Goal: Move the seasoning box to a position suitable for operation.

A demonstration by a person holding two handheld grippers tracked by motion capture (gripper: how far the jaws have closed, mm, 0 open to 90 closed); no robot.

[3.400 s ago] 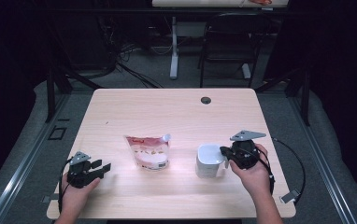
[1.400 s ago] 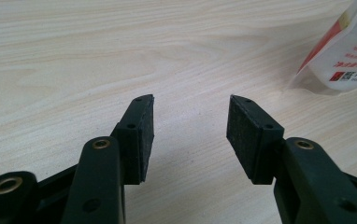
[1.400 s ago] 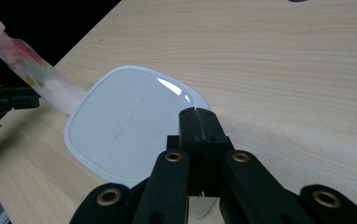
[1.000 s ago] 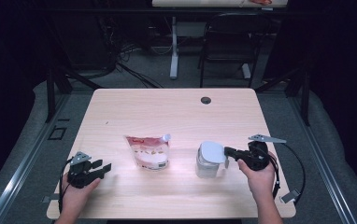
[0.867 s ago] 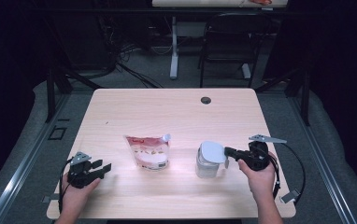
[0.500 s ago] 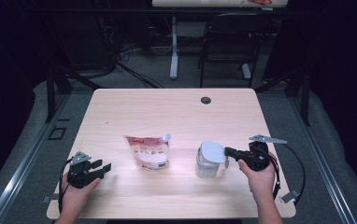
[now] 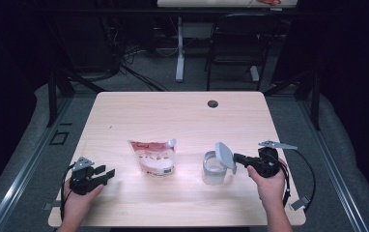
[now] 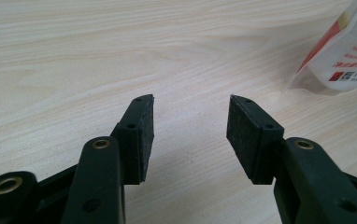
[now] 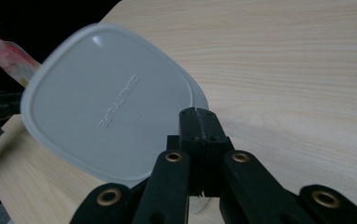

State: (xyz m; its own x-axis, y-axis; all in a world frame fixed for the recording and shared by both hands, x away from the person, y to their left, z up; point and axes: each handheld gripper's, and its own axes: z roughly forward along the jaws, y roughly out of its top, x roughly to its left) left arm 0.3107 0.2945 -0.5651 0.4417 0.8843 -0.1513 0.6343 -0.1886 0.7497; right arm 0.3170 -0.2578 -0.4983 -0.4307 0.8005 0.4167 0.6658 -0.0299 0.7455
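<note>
Grey lid (image 9: 106, 102): rounded-square, plastic, with embossed lettering on its face. It is raised off its container and tilted steeply on edge, pinched at one rim. Clear container (image 7: 214, 168): small, open-topped, upright on the table directly beneath the lid (image 7: 224, 155), toward the table's near right.

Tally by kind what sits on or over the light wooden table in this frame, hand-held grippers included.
Pouches: 1, red and white pouch
Containers: 1, clear container
Lids: 1, grey lid
Hand-held grippers: 2, left hand-held gripper and right hand-held gripper
Total: 5
</note>
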